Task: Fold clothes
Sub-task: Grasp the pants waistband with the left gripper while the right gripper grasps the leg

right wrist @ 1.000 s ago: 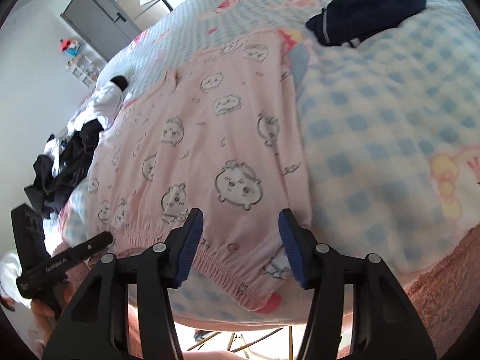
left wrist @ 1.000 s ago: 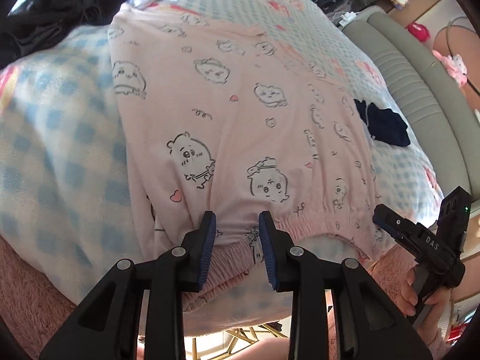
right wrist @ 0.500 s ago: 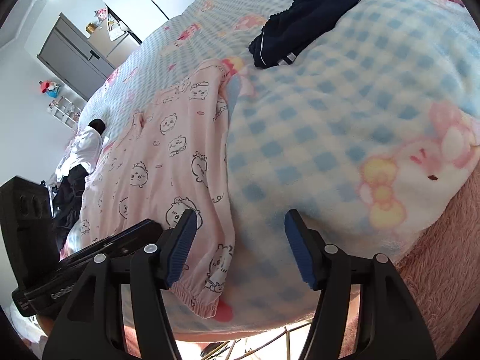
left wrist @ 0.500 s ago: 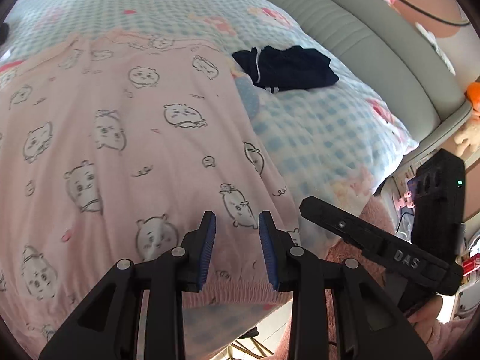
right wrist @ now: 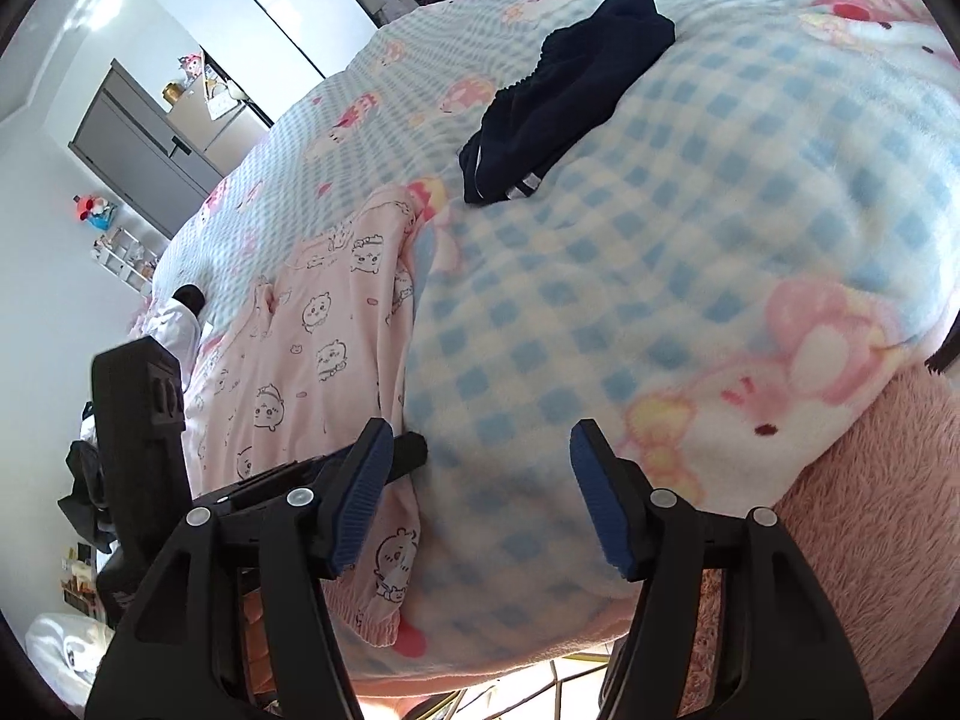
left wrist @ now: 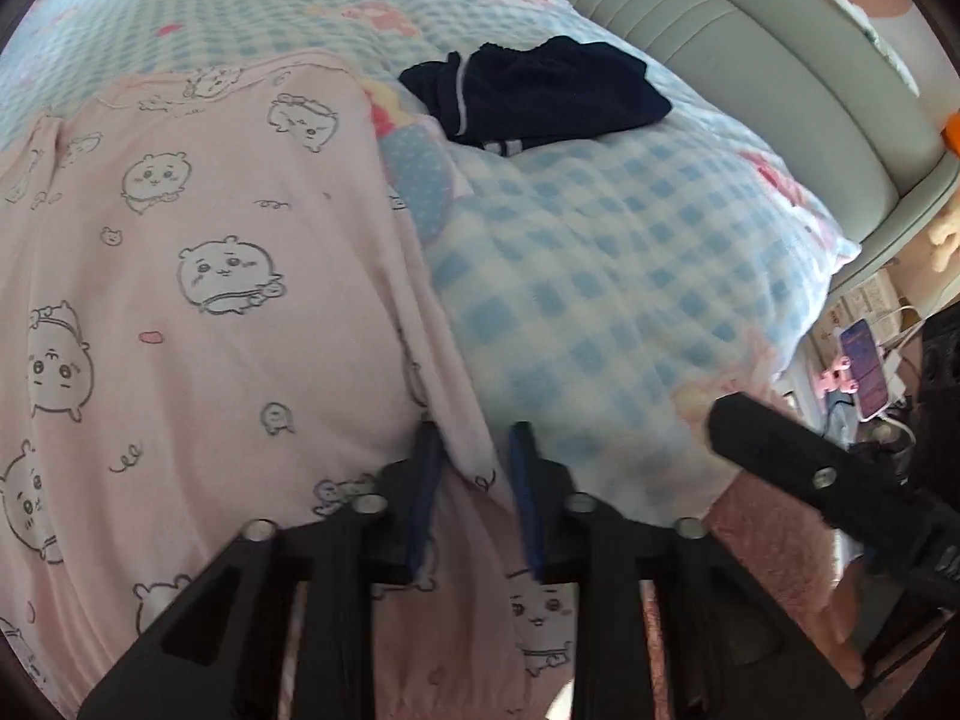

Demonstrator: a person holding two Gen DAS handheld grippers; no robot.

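Note:
Pink pajama pants (left wrist: 228, 312) with cartoon animal prints lie spread flat on a blue check blanket (left wrist: 600, 276). My left gripper (left wrist: 474, 468) sits at the pants' right edge near the waistband. Its jaws are closing with a fold of the pink cloth between them, and a gap still shows beside the right pad. In the right wrist view the pants (right wrist: 312, 360) lie to the left. My right gripper (right wrist: 480, 462) hangs open over bare blanket just right of them, holding nothing. Its black body (left wrist: 810, 480) shows at the left wrist view's right side.
Folded navy shorts (left wrist: 540, 96) lie farther back on the blanket. A grey-green padded bed frame (left wrist: 780, 60) runs along the far right. A fuzzy pink cover (right wrist: 870, 510) hangs at the bed's near edge. Dark clothes (right wrist: 84, 480) are piled at far left.
My left gripper slid right along the waistband to the pants' right edge, and its jaws narrowed around the cloth. My right gripper moved right, off the pants and over the blanket.

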